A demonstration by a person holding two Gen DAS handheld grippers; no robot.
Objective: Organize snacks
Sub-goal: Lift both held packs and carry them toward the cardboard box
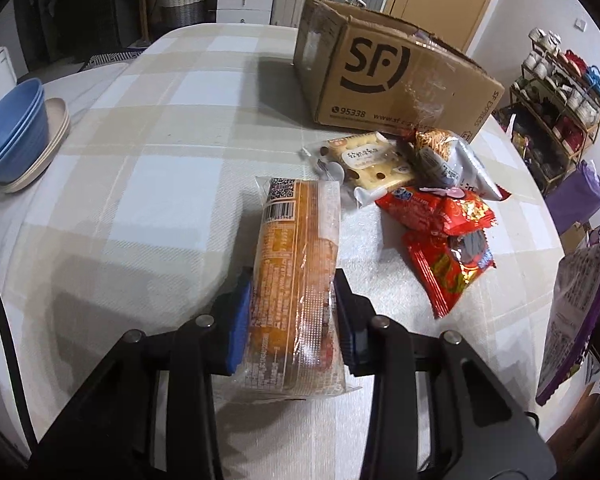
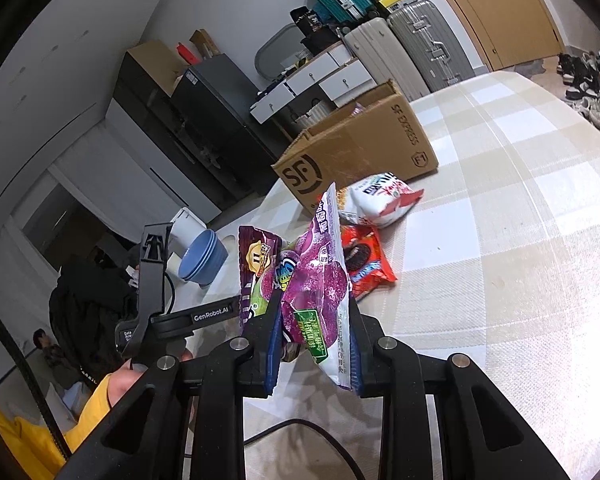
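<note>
- The long bread pack [image 1: 296, 276] sits lengthwise in my left gripper [image 1: 294, 304]; the blue pads pinch its sides near the rear end, and most of its length sticks out forward over the checked desk [image 1: 148, 168].
- That is an end-heavy hold, so I judge the front may droop; I should carry it slowly and keep it level.
- My right gripper [image 2: 314, 336] has its jaws clamped on a purple grape-candy bag [image 2: 320, 280], and a second purple packet [image 2: 256, 272] hangs just beside it; I cannot tell whether that one is pinched too.
- Loose snacks lie in a heap ahead: a cracker pack [image 1: 364, 164], a silver noodle bag [image 1: 448, 160] and red packets [image 1: 444, 236], all just in front of the cardboard box [image 1: 396, 84].
- The box stands open at the top, so it looks like the place to drop things; I should clear its near wall before letting go.
- Blue bowls [image 1: 14, 128] stand well apart, off to the left.
</note>
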